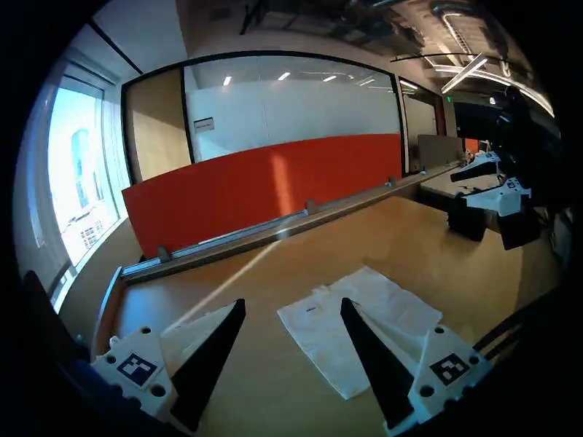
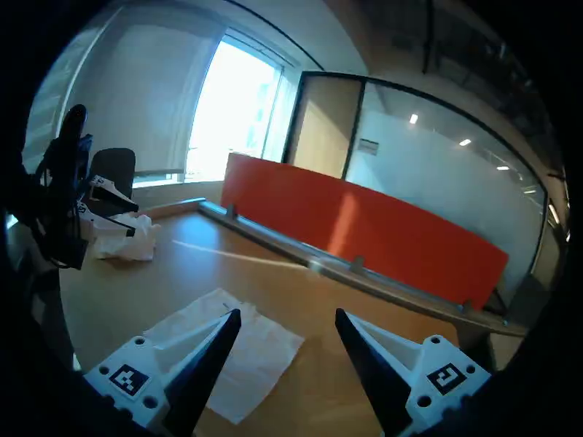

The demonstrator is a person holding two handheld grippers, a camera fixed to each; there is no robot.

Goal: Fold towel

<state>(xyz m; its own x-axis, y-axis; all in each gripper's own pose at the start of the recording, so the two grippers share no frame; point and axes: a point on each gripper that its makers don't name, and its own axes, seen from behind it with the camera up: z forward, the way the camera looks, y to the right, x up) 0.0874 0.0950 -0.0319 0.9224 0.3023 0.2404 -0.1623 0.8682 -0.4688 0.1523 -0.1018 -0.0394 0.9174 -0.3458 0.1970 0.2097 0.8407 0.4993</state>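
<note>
- Left gripper view: the white towel (image 1: 331,339) is seen lying flat on the wooden table (image 1: 408,233), just ahead of the fingers and slightly toward the right one.
- In the right gripper view the same towel (image 2: 255,353) is found low in the picture, partly hidden behind the left-hand finger, with one corner pointing toward the middle.
- No raised edge or lifted corner is seen, so the step in hand is judged to be the approach before a grasp.
- The next move is judged to call for both tools being lowered to one edge of the cloth, each near a corner, and closed on a thin layer without the table being scraped.
- The left gripper (image 1: 291,300) is held with its fingers wide apart; nothing is held, and it is judged to hover above the table.
- The right gripper (image 2: 286,312) is likewise spread wide and empty, with bare wood showing between its tips.
- Farther out, an orange partition (image 1: 277,189) is seen along the table's far edge, and a crumpled white cloth (image 2: 124,237) lies well apart from the towel.
</note>
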